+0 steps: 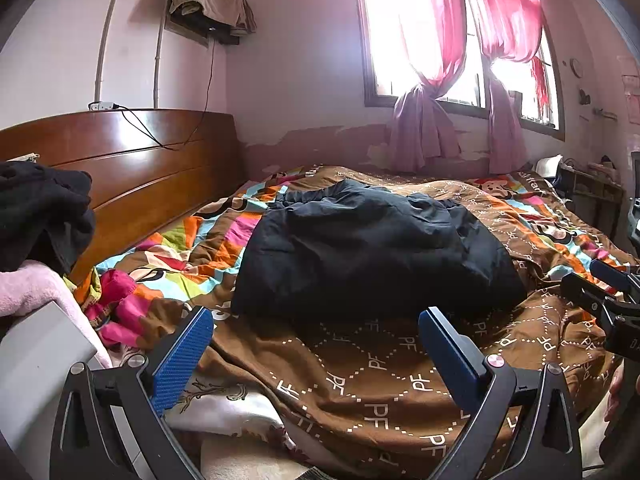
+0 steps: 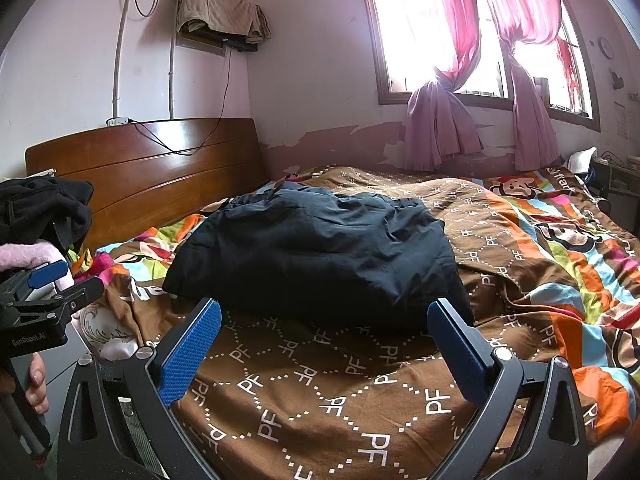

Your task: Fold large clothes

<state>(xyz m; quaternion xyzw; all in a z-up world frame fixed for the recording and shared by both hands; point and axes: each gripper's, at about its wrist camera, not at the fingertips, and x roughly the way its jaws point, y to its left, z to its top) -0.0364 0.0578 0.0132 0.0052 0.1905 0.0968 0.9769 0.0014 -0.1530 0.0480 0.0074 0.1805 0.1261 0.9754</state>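
A large dark navy padded garment (image 1: 372,252) lies folded in a thick bundle on the patterned quilt; it also shows in the right wrist view (image 2: 320,260). My left gripper (image 1: 316,320) is open and empty, just short of the bundle's near edge. My right gripper (image 2: 324,312) is open and empty, its fingertips level with the bundle's near edge. The right gripper shows at the right edge of the left wrist view (image 1: 600,284), and the left gripper at the left edge of the right wrist view (image 2: 64,280).
The brown and striped quilt (image 2: 360,400) covers the bed. A wooden headboard (image 1: 140,168) stands on the left. Black clothes (image 1: 40,212) and a pink cloth (image 1: 32,288) are piled at the near left. A window with pink curtains (image 1: 440,60) is behind.
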